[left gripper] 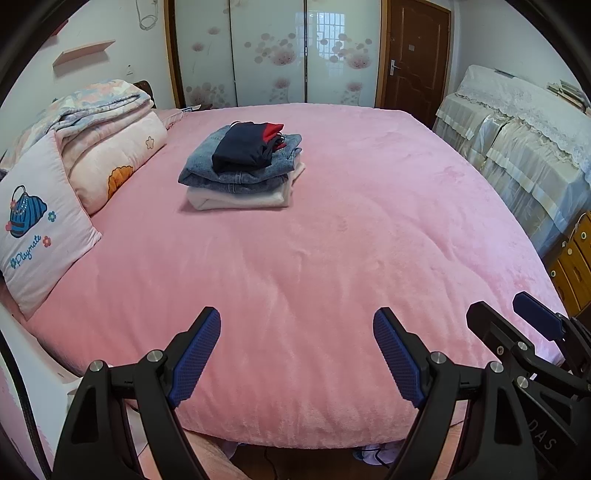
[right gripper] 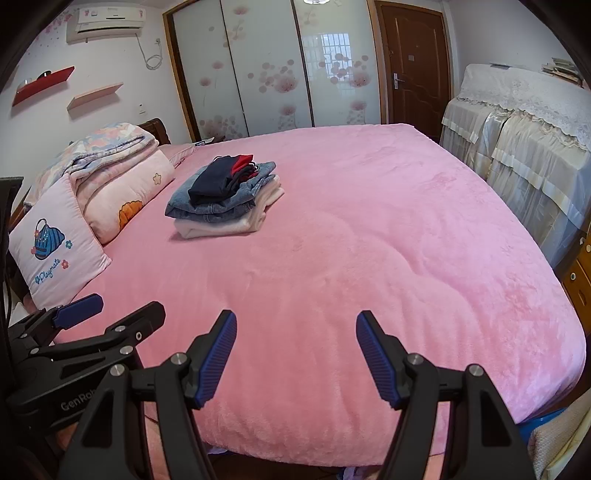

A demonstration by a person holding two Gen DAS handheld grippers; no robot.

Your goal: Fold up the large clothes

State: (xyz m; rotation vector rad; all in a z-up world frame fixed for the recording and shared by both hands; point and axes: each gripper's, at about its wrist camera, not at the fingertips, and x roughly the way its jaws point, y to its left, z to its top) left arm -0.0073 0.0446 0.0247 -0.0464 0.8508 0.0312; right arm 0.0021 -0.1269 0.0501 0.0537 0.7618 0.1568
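Clothes pile [left gripper: 242, 168]: we find it folded and stacked on the bed [left gripper: 332, 258], toward the far left side, well apart from both grippers.
Pile layers: a dark navy garment [left gripper: 242, 151] with a red edge on top, blue denim [left gripper: 229, 177] under it, a cream-white piece [left gripper: 236, 199] at the bottom; squared, soft-edged folds.
Bed cover: pink plush, finely ribbed nap, gently rumpled; nothing lies between the pile and us.
Left gripper [left gripper: 297, 354]: jaws spread wide and empty, hovering over the near edge of the bed; blue ridged pads on black arms.
Right gripper [right gripper: 295, 358]: jaws parted and empty too, over the same near edge, just beside the left one.
Bedding at left: a pink pillow [left gripper: 40, 229] printed with a blue bag, and folded quilts [left gripper: 107, 129] behind it, near the pile but not touching.
Only in the right view: a wall air conditioner [right gripper: 107, 22] and a red shelf [right gripper: 42, 85]; the left gripper [right gripper: 110, 314] shows from the side.
Only in the left view: the right gripper [left gripper: 517, 314] at the right edge, and more of the wooden drawers [left gripper: 572, 266].
Both views: frosted floral wardrobe doors [left gripper: 273, 51], a brown door [left gripper: 417, 55], lace-draped furniture [left gripper: 517, 140] along the right.
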